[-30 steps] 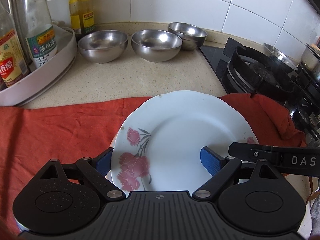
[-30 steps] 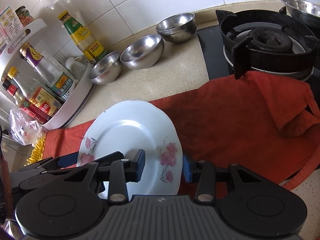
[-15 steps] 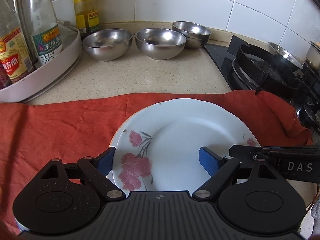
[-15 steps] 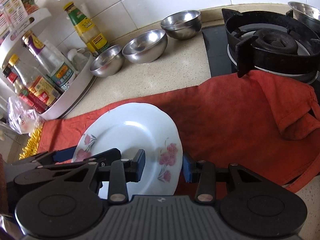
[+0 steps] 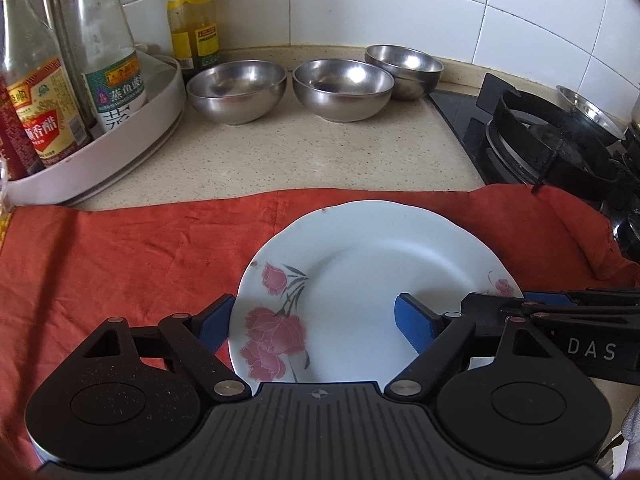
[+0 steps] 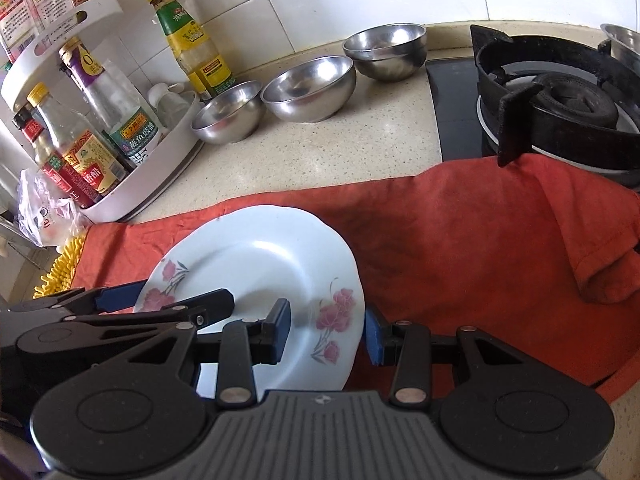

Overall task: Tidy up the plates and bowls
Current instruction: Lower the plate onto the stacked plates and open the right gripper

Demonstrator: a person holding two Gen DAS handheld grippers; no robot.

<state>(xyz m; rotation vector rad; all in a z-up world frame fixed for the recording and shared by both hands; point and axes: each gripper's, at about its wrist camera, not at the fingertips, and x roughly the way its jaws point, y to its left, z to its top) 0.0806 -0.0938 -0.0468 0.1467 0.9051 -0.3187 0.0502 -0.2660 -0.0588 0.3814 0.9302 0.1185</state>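
Seen from the left wrist, the left gripper [image 5: 314, 324] straddles the near-left rim of the glossy, scallop-edged floral plate [image 5: 384, 264] on the matte red cloth [image 5: 132, 256]; its jaws have just been closing, yet whether the pads touch cannot be told.

From the right wrist, the right gripper [image 6: 326, 334] brackets the plate's [image 6: 256, 268] opposite rim, jaws partly spread, contact equally unclear, presumably for a two-handed lift, while three smooth steel bowls [image 6: 310, 88] wait well beyond the fingertips.
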